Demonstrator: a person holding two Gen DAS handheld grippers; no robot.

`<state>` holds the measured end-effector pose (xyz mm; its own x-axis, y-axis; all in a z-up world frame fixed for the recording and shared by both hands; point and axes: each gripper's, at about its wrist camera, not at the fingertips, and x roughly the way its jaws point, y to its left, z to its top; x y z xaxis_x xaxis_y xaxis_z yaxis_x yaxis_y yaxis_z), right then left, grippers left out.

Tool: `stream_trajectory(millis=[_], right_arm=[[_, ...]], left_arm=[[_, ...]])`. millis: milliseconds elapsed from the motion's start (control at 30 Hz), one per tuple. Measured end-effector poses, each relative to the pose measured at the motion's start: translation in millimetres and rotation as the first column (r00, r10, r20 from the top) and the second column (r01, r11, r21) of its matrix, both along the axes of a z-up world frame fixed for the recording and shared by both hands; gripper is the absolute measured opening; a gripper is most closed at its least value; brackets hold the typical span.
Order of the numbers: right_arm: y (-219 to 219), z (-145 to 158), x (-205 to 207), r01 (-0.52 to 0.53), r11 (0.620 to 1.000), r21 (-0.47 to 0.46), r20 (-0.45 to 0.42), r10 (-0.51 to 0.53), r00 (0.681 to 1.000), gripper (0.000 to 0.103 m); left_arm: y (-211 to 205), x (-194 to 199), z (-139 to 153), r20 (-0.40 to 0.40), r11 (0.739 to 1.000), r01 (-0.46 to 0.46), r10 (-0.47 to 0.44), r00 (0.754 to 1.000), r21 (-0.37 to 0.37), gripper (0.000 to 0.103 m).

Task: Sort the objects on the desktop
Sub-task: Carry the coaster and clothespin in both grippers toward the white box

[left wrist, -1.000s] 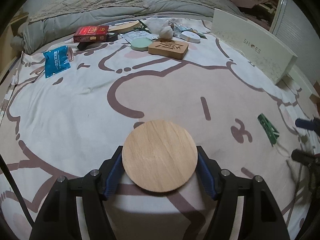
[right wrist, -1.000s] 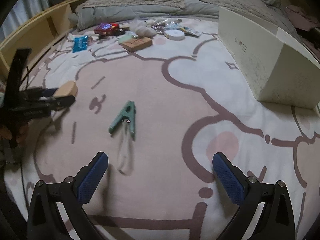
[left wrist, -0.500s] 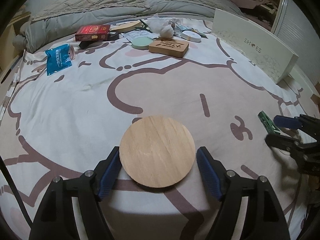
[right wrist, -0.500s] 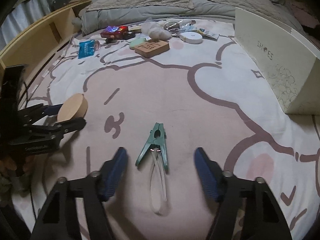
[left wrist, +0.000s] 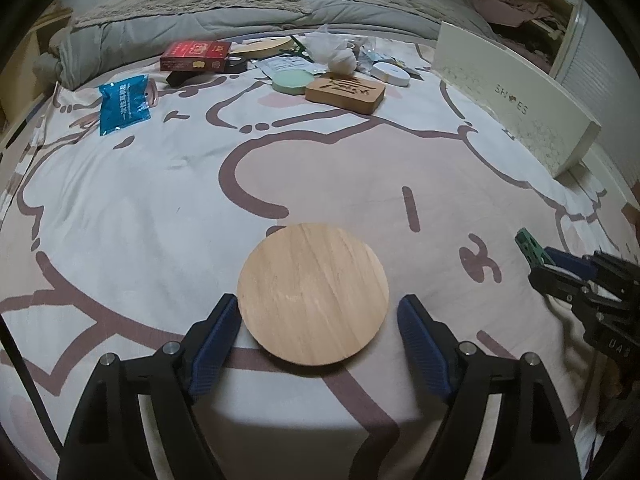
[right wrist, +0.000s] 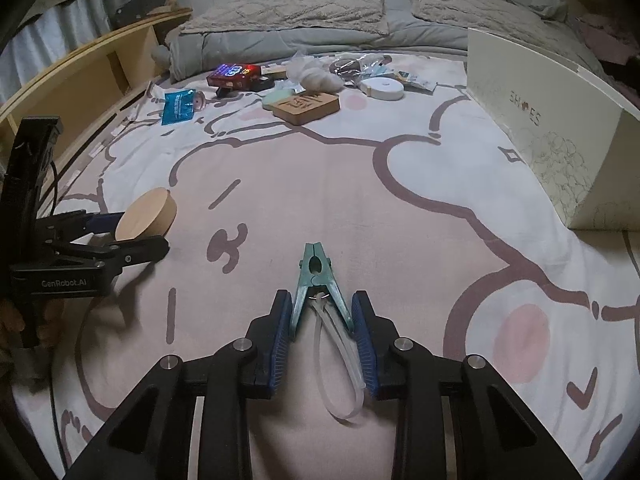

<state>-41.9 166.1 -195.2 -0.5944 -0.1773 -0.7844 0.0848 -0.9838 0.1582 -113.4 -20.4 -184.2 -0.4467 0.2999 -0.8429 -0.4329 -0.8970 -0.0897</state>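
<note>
A round wooden disc [left wrist: 312, 292] lies flat on the cartoon-print bedsheet between the fingers of my left gripper [left wrist: 316, 304]. Its jaws are opening, and the blue pads [left wrist: 420, 340] stand off the disc's rim. The right wrist view shows the same disc [right wrist: 148, 216] at the left gripper's [right wrist: 132, 236] tips. A green spring clip [right wrist: 316, 276] with a clear plastic loop [right wrist: 340, 360] lies between my right gripper's [right wrist: 320, 296] closing jaws, whose pads touch both clip handles. From the left wrist view, the clip [left wrist: 530, 246] and right gripper [left wrist: 576, 276] sit at the right edge.
A cream shoe box [right wrist: 540, 120] stands on edge along the right. Far up the bed lie a red box [left wrist: 196, 55], a blue packet [left wrist: 124, 104], a wooden block [left wrist: 344, 92], a green round pad [left wrist: 293, 81] and a white round case [left wrist: 391, 74]. A wooden shelf [right wrist: 100, 68] runs along the left.
My right gripper moved forward over the green clip and its jaws closed from wide apart onto the clip's handles. My left gripper's pads drew away from the disc's rim.
</note>
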Motion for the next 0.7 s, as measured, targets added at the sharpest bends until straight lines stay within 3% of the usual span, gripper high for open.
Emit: stream_trajectory(millis=[167, 300, 700], right_arm=[[0, 0, 3, 0.005, 1.0, -0.006, -0.016, -0.005, 1.0, 0.032], [4, 1, 5, 0.01, 0.999, -0.035, -0.014, -0.01, 1.0, 0.031], [8, 5, 7, -0.003, 0.999, -0.045, 0.002, 0.003, 1.0, 0.031]], left_arm=[[-1, -5, 2, 0.027, 0.999, -0.048, 0.047, 0.999, 0.023, 0.081], [0, -3, 4, 0.013, 0.998, -0.059, 0.058, 0.998, 0.003, 0.068], [6, 6, 13, 0.02, 0.999, -0.049, 0.048, 0.999, 0.01, 0.068]])
